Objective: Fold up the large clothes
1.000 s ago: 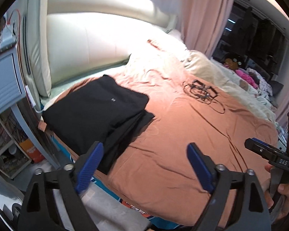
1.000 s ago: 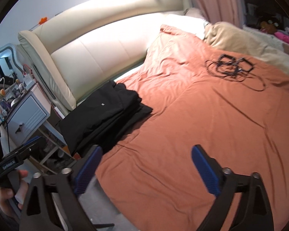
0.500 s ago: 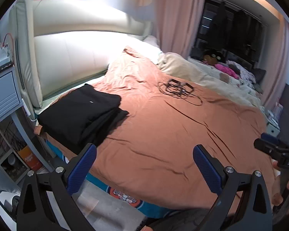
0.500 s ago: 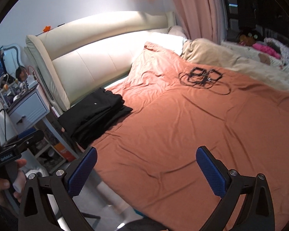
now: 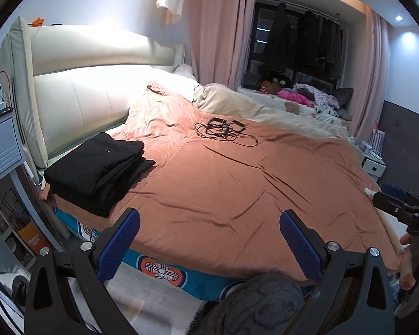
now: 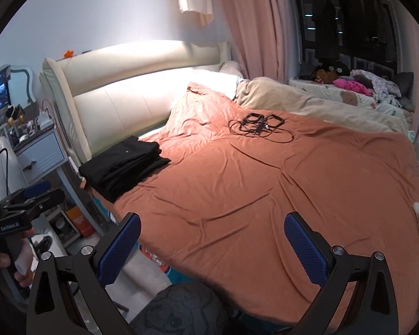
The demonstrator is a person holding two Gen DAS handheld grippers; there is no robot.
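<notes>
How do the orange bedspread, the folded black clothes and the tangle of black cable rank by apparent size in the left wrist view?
1. Orange bedspread, by far the largest.
2. Folded black clothes, a stack at the bed's near left corner.
3. Black cable tangle, smallest as seen, though it lies farther from the camera, so its true size is less sure.

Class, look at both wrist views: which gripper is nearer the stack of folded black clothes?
Left. The left gripper hangs off the bed edge just right of the black stack; the right gripper is farther right along that edge.

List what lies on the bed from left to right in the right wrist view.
Stack of folded black clothes → tangle of black cables → beige blanket → pink toy.
</notes>
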